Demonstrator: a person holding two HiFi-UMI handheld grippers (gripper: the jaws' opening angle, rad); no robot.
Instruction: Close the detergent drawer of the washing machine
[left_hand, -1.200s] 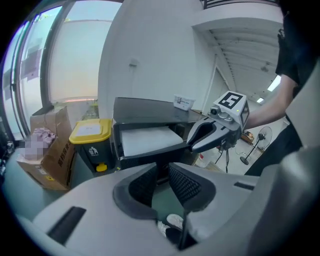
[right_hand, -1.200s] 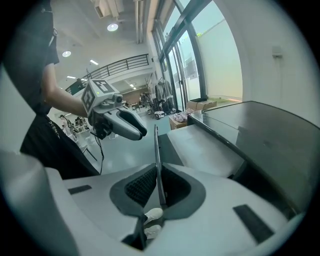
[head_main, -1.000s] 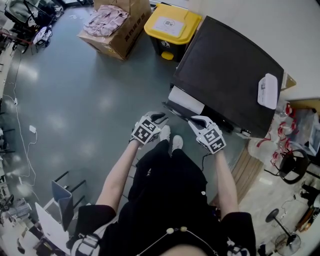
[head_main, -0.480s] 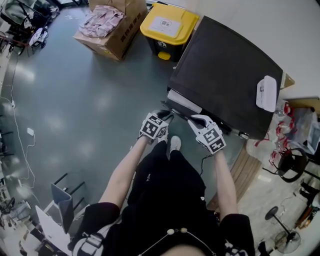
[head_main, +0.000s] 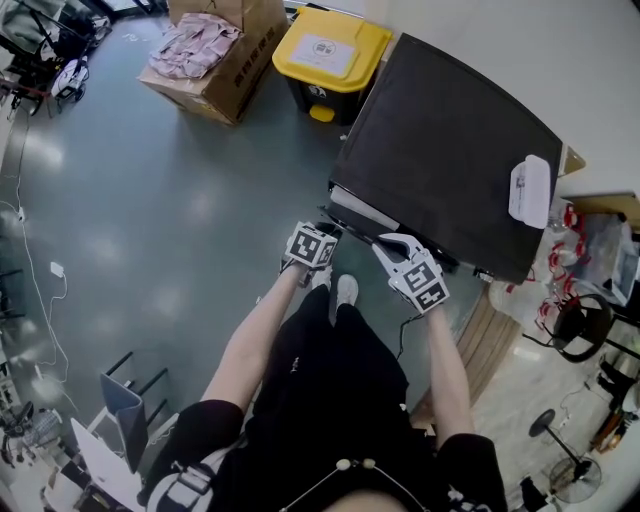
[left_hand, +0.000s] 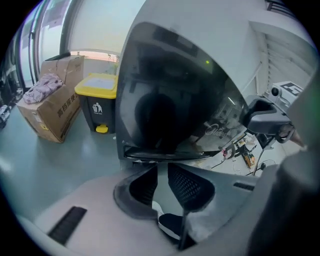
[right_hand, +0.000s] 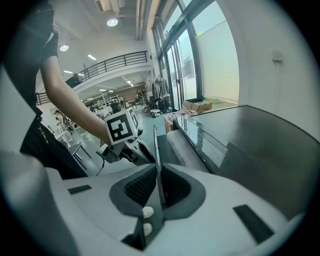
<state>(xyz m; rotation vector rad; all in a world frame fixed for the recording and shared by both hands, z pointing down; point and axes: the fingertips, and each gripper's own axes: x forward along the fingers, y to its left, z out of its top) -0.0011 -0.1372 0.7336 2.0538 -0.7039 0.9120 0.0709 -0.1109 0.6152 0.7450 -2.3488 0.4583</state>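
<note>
While the detergent drawer juts part-way out of the washing machine's upper front, we clamp our right hand-held gripper on its thin dark front edge, pads pressed to either side. Our left hand-held gripper hovers just beside the drawer's other end, jaws narrowly apart and closing on nothing, only a shoe showing beyond them.

Left forearm and right forearm reach up from bottom centre, left gripper at mid-frame pitched down, jaws closing with nothing between them, right gripper just right of it, angled down, jaws pinched on thin drawer front panel.
</note>
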